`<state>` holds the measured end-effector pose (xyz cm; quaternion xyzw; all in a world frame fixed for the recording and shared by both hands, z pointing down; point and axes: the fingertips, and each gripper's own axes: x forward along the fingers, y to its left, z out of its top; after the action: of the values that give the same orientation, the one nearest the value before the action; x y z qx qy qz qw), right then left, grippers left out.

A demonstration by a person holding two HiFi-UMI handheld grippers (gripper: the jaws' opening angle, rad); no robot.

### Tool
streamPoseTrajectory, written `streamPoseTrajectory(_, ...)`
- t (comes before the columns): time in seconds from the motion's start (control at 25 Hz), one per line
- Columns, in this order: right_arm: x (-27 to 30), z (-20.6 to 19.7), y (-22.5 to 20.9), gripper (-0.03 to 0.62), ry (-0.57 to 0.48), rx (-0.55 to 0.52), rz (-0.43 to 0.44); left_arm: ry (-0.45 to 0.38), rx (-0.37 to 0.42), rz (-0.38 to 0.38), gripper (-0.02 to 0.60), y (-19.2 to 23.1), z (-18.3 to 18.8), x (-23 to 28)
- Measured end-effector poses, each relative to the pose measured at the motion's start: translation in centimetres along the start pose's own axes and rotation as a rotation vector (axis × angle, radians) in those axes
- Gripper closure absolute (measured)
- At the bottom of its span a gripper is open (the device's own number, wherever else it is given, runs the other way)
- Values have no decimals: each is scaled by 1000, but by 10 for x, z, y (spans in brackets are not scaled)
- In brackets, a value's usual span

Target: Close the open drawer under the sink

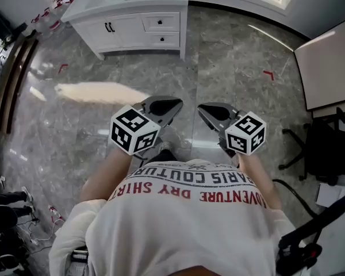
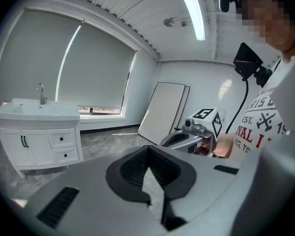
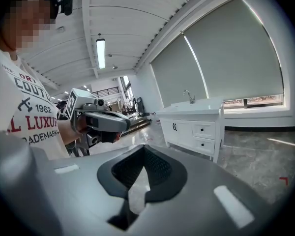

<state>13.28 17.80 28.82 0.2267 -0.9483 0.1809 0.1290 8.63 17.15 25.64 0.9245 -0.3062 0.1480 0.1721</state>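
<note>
My grey left gripper [image 1: 173, 104] and right gripper [image 1: 204, 109] are both closed on nothing. The white sink cabinet [image 1: 123, 26] and its black-knobbed drawers [image 1: 163, 23] stand well ahead. I should approach first, then push the drawer front squarely.

Left tongs [image 1: 173, 103] and right tongs [image 1: 202, 108] held side by side ahead of torso [image 1: 190, 211], tips angled inward, near but apart. Both jaw pairs closed, nothing gripped.

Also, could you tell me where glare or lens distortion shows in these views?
Head view: a bright glare streak on the floor. Left gripper view: fisheye bending, dark corners, ceiling light blown out. Right gripper view: same fisheye vignette; sink cabinet sharp.
</note>
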Motion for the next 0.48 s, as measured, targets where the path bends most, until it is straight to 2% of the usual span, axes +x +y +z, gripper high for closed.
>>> streamPoseTrajectory(0.2, -15, -11, 18, 594, 1, -26, -25, -1, -16, 7, 580, -19, -12, -11)
streamPoseTrajectory(0.48, -13, -17, 43, 594, 7, -36, -16, -8, -20, 18, 580, -24, -25, -23)
